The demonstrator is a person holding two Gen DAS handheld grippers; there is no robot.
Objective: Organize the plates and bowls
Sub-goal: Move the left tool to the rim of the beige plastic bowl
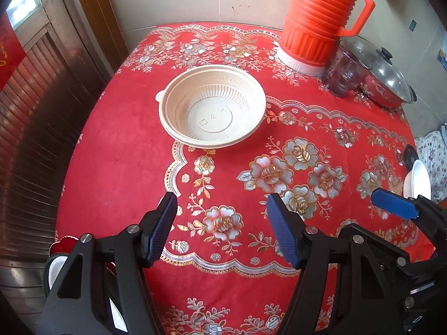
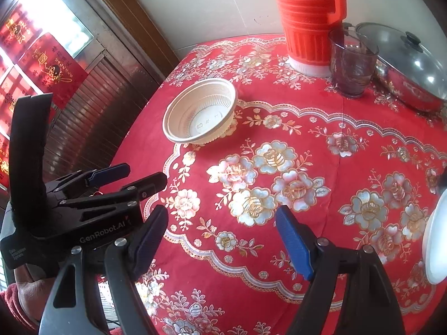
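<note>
Bowl: round beige ribbed plastic bowl [image 1: 212,106], ahead of both tools, looks light and bendy.
Hold: pinch its thin rim.
Left tool [image 1: 222,229]: open, empty.
Right tool [image 2: 223,240]: open, empty.

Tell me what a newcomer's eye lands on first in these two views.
First the red floral tablecloth covering the whole table, with a stack of beige ribbed bowls sitting alone toward its far left. Next the tall orange thermos at the back edge, with a purple tumbler and a glass-lidded steel pot beside it. Both tongs, left and right, hang open and empty over the near cloth.
</note>
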